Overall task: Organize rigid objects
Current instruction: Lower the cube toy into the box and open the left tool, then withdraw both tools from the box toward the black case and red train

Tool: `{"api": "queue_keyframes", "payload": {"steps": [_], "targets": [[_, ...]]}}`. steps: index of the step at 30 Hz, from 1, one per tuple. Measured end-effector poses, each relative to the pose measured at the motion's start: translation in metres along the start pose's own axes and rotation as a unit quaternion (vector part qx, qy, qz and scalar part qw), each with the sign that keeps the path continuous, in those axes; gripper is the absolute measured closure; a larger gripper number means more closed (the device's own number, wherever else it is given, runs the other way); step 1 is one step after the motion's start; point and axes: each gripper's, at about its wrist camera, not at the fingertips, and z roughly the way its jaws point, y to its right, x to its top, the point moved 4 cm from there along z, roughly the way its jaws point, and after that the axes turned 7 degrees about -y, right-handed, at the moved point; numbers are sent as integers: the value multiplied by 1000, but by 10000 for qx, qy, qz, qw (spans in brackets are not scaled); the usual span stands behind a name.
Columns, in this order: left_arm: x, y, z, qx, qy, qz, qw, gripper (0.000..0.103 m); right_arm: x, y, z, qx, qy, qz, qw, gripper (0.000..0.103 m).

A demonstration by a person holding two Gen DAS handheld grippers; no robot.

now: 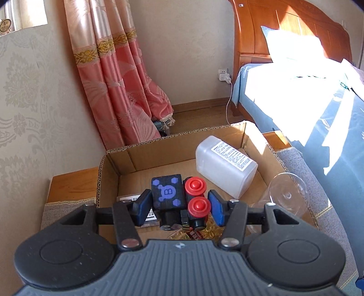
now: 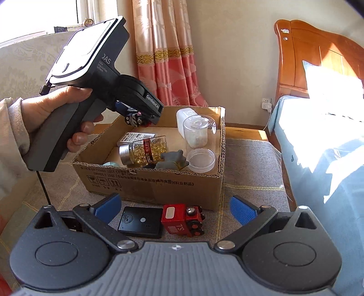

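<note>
Left gripper (image 1: 179, 206) hangs over the cardboard box (image 2: 150, 182), its pads standing off a black toy train (image 1: 175, 198) with red wheels, apparently released. Right gripper (image 2: 175, 210) gapes empty above a red toy train (image 2: 182, 219) and black device (image 2: 141, 222) on the mat.

Ahead of the claw and to its left hangs a pink curtain (image 1: 118, 75) with gold bands, against a pale patterned wall (image 1: 29, 95); a plain beige wall (image 1: 188, 57) stands straight ahead, with a white socket (image 1: 223, 74) low on it and a cord (image 1: 228, 109) trailing to the wood floor (image 1: 200, 113); to the right is a bed (image 1: 318, 109) with an orange wooden headboard (image 1: 273, 29) and blue sheet, sunlight bright across it; a window (image 2: 41, 13) glows far left.
</note>
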Motion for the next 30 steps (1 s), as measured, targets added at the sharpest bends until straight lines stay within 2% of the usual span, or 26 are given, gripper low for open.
{"api": "queue_keyframes", "payload": {"steps": [2, 3, 6, 14, 22, 30], "targets": [[2, 3, -2, 4, 125, 24, 9999, 12, -1, 3, 0, -22, -11, 1, 10000, 0], [1, 5, -4, 51, 187, 67, 9998, 9, -2, 5, 0, -31, -17, -1, 10000, 0], [-4, 9, -18, 186, 289, 281, 9990, 8, -3, 9, 2, -60, -39, 37, 10000, 0], [-29, 7, -53, 197, 313, 344, 9987, 7, -10, 8, -3, -131, -147, 43, 9998, 0], [-66, 1, -98, 242, 627, 66, 9977, 4, -23, 6, -18, -261, -135, 88, 9995, 0], [-116, -2, -119, 286, 484, -120, 9983, 2, -39, 10, -22, -283, -214, 164, 9992, 0]]}}
